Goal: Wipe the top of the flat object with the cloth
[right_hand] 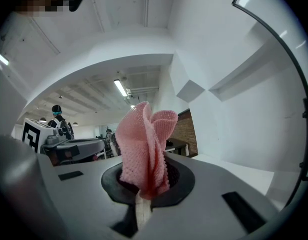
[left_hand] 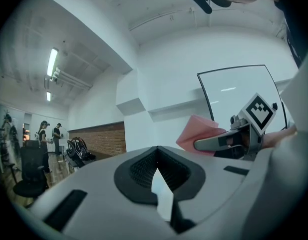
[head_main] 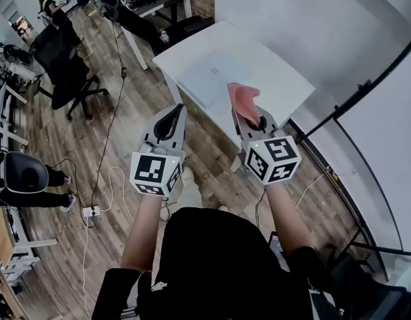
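A pale flat object (head_main: pixel 213 74) lies on the white table (head_main: pixel 272 79) ahead of me. My right gripper (head_main: pixel 254 120) is shut on a pink cloth (head_main: pixel 244 103), which sticks up out of its jaws over the table's near edge. In the right gripper view the cloth (right_hand: pixel 144 151) stands bunched and upright from the right gripper (right_hand: pixel 143 190). My left gripper (head_main: pixel 170 117) is held beside it over the wooden floor, left of the table, shut with nothing in it. The left gripper view shows its jaws (left_hand: pixel 157 176) together, and the cloth (left_hand: pixel 199 132) off to the right.
A black office chair (head_main: pixel 68 72) and a second desk (head_main: pixel 152 4) stand at the back left. Cables and a power strip (head_main: pixel 90 211) lie on the wooden floor. A seated person (head_main: pixel 22 175) is at the left. A white wall and a dark-framed panel (head_main: pixel 378 132) run along the right.
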{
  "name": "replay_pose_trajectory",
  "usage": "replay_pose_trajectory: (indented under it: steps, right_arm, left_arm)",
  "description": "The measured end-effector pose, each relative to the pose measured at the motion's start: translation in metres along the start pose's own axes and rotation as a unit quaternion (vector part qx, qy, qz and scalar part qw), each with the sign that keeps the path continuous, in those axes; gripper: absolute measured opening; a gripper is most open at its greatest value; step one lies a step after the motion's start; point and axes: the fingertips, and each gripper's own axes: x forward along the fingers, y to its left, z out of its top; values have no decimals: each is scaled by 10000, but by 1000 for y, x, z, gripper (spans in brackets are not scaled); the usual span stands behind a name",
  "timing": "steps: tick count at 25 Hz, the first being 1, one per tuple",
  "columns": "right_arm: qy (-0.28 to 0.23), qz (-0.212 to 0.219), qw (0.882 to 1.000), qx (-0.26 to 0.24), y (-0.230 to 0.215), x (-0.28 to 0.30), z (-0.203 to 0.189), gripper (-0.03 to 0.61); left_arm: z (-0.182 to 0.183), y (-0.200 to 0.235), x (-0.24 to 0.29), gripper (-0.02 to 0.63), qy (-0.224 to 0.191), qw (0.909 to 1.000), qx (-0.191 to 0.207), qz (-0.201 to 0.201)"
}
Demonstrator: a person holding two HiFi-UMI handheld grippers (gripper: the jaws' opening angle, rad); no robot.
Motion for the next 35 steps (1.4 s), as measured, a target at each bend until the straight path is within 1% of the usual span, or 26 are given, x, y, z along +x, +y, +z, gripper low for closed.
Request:
replay_pose_trajectory:
  steps: [4, 8, 12, 17, 24, 28, 31, 35]
  right_arm:
    - [2, 10, 10000, -46, -3, 16, 3, 44]
    - [19, 34, 10000, -41, -8, 48, 3, 44]
    - [82, 37, 10000, -32, -12, 92, 0, 44]
    - [175, -46, 9998, 4, -19, 152, 0, 44]
    - [367, -216, 9991, 44, -19, 241, 1, 44]
    - [469, -382, 9981, 64, -13, 275, -5, 44]
    - [555, -507, 9972, 55, -12, 296, -9, 44]
    - [709, -770, 9945, 50, -23, 303, -15, 44]
  left_arm:
    - [-3, 12, 10, 9, 27, 10000, 41, -54]
    - [-11, 34, 27, 9, 12, 10000, -1, -43]
    - [-26, 65, 52, 9, 82, 9999, -99, -114]
    - [-37, 111, 88, 9, 88, 9995, -181, -237]
    - [-55, 191, 133, 9, 183, 9978, -450, -440]
    - [-70, 227, 143, 9, 222, 9956, -693, -596]
    - [-78, 245, 153, 9, 222, 9932, -849, -768]
    - [-92, 252, 167, 9, 309, 9889, -1036, -1016]
